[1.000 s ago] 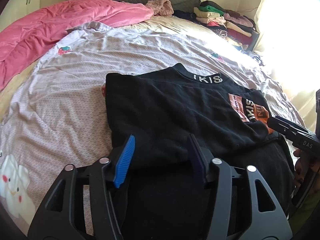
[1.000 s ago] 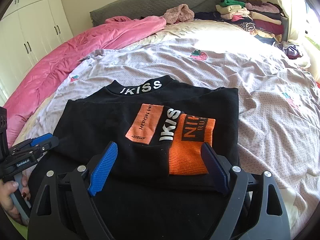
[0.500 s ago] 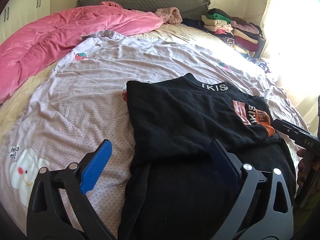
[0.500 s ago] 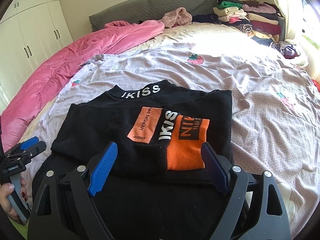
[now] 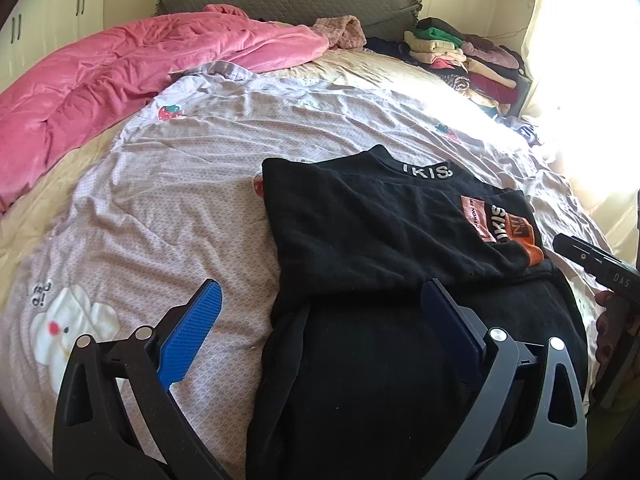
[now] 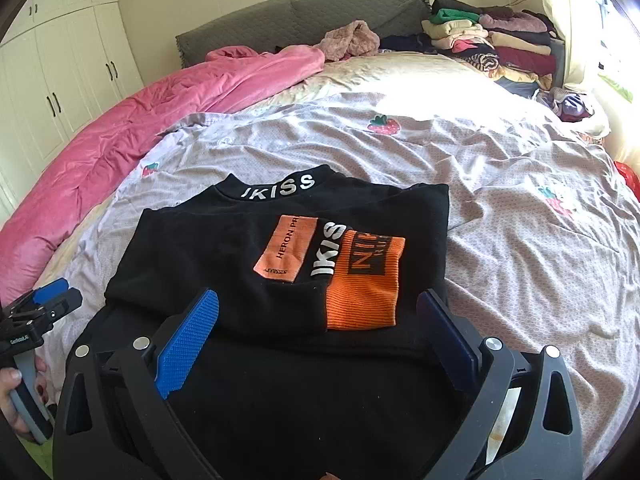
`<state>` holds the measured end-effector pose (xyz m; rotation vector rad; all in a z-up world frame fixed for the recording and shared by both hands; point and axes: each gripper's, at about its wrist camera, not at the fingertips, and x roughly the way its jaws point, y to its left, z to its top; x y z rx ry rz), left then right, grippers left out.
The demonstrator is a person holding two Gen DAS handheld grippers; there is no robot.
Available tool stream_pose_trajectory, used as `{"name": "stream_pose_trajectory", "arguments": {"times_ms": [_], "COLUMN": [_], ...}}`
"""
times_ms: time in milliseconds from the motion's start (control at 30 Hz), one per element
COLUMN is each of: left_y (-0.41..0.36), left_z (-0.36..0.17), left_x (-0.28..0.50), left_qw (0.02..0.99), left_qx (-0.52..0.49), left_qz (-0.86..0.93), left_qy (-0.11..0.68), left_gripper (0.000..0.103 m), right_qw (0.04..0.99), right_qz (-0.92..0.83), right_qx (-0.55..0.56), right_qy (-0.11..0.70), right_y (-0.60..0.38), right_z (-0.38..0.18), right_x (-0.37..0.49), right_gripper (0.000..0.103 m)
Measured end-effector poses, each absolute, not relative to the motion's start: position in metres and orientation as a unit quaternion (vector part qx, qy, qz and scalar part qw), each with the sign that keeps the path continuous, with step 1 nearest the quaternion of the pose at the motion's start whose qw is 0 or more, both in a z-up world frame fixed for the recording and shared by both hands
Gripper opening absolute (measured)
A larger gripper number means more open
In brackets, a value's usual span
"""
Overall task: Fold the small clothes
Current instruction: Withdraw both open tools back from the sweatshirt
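Note:
A black sweatshirt (image 6: pixel 224 248) with a white-lettered collar lies flat on the lilac sheet (image 6: pixel 520 240). Its orange-cuffed sleeve (image 6: pixel 364 280) is folded across the chest. My right gripper (image 6: pixel 318 320) hovers over the near fold, jaws opening; the cloth lies beneath them and the blue pads (image 6: pixel 188 336) do not touch it. My left gripper (image 5: pixel 320 312) stands open over the sweatshirt's (image 5: pixel 380 232) left edge, gripping nothing. Each tool also shows at the edge of the other view: the left gripper (image 6: pixel 48 300) in a hand, the right one (image 5: pixel 588 260) likewise.
A pink duvet (image 5: pixel 120 92) is heaped along the left side of the bed. Folded clothes (image 6: pixel 492 40) are stacked at the far right by the grey headboard (image 6: pixel 300 16). White wardrobe doors (image 6: pixel 60 80) stand at the left. Bright window light falls on the right.
The left jaws opened wide and let go of the black fold they had pinched. Both grippers drew back and up a little. The right jaws widened slightly.

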<state>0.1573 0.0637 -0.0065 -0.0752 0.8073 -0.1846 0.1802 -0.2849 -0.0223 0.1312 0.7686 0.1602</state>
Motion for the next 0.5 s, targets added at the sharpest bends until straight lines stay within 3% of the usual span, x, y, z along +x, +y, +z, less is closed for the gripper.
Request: {"name": "stream_pose_trajectory", "arguments": {"times_ms": [500], "left_y": [0.078], "left_z": [0.005], "left_x": [0.128], "left_qw": [0.92], "left_qx": [-0.027], "left_qz": [-0.073], "left_qy": [0.384], "left_gripper": [0.093], "right_qw": [0.928], "right_qz": [0.079], "right_qx": [0.048], "right_qy": [0.36], "right_y": [-0.288], "right_z": [-0.007], "right_x": [0.152], "right_gripper": [0.099]}}
